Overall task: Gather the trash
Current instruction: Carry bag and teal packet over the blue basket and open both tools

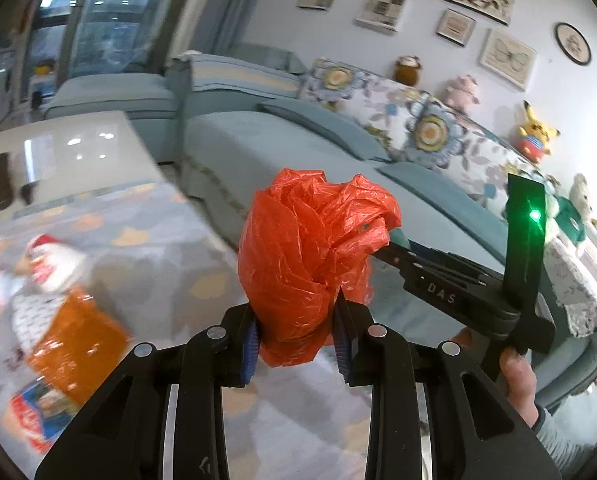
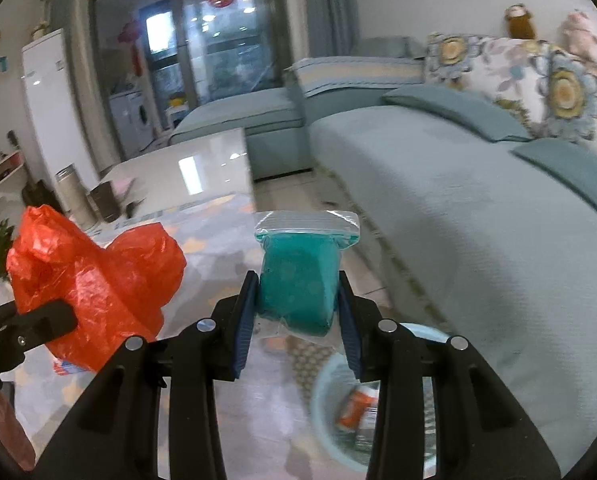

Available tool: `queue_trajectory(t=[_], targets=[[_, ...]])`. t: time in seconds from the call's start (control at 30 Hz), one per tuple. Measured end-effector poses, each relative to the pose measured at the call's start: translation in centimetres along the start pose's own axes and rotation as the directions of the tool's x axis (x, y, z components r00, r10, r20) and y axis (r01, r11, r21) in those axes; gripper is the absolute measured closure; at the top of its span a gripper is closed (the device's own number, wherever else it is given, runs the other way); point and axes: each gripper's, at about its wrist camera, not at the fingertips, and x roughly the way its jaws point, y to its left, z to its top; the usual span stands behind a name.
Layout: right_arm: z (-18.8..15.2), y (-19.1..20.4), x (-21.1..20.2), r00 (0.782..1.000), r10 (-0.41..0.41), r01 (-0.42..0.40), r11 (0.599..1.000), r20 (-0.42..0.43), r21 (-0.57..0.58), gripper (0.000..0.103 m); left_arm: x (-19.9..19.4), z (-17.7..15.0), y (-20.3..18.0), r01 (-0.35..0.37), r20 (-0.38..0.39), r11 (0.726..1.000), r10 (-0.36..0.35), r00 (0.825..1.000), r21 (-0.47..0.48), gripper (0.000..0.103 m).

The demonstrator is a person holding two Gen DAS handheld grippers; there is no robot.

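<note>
Two hand-held grippers are raised above a patterned grey rug (image 1: 146, 240) in a living room, each carrying a piece of trash.

The left gripper (image 1: 296, 344) has its jaws clamped on a crumpled red plastic bag (image 1: 310, 264). The blue pads press into the lower end of the bag, and the rest of it puffs up above the jaws.

The right gripper (image 2: 296, 320) has its jaws closed on a clear zip bag with teal contents (image 2: 298, 284). The pads squeeze the teal lump from both sides, and the sealed top of the bag stands up above them.

The two grippers are side by side and near each other. In the left wrist view, the right gripper reaches in from the right, with a green light on its body and a hand (image 1: 518, 384) gripping its handle.

Below the right gripper, a pale blue bin (image 2: 326, 396) stands on the rug with an orange and white item inside it. More litter (image 1: 66, 340) lies on the rug to the left, blurred. A light blue sofa (image 2: 458, 208) runs along the right side, and a glossy white tabletop (image 2: 186, 172) stands beyond the rug.
</note>
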Motion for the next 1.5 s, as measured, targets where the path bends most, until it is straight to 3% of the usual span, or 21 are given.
queue_trajectory(t=[0.27,0.47,0.63,0.8,0.9,0.93,1.1,1.5], targets=[[-1.4,-7.4,-1.2,0.987,-0.148,0.154,0.981,-0.064,0.115,0.068,5.8,0.4,-5.3,0.083,-0.068,0.995,-0.079,0.995,0.059,0.074],[-4.3,-11.8,-0.2,0.978,-0.165,0.187,0.965,-0.13,0.186,0.068,10.8,-1.6,-7.0,0.1,-0.164,0.993,-0.089,0.983,0.064,0.074],[-7.6,-14.8,2.1,0.964,-0.136,0.194,0.948,-0.229,0.253,0.068,14.5,-3.7,-6.7,0.14,-0.261,0.99,-0.129,0.957,0.021,0.074],[-9.9,-15.8,4.2,0.949,-0.112,0.197,0.941,-0.295,0.275,0.068,16.6,-5.7,-5.7,0.114,-0.313,0.993,-0.109,0.943,0.0,0.072],[-10.9,-15.9,5.3,0.94,-0.114,0.209,0.937,-0.322,0.28,0.068,17.1,-6.1,-4.9,0.099,-0.319,0.995,-0.101,0.943,-0.021,0.065],[-11.2,-16.1,5.8,0.936,-0.114,0.215,0.934,-0.332,0.286,0.068,17.1,-6.2,-4.5,0.096,-0.313,0.995,-0.101,0.944,-0.031,0.057],[-10.9,-16.1,7.5,0.928,-0.125,0.225,0.939,-0.352,0.261,0.066,17.0,-6.0,-3.4,0.083,-0.294,0.994,-0.1,0.951,-0.071,0.047],[-10.8,-15.5,7.3,0.936,-0.112,0.21,0.939,-0.335,0.273,0.058,16.1,-5.5,-3.2,0.081,-0.262,0.994,-0.096,0.96,-0.066,0.046]])
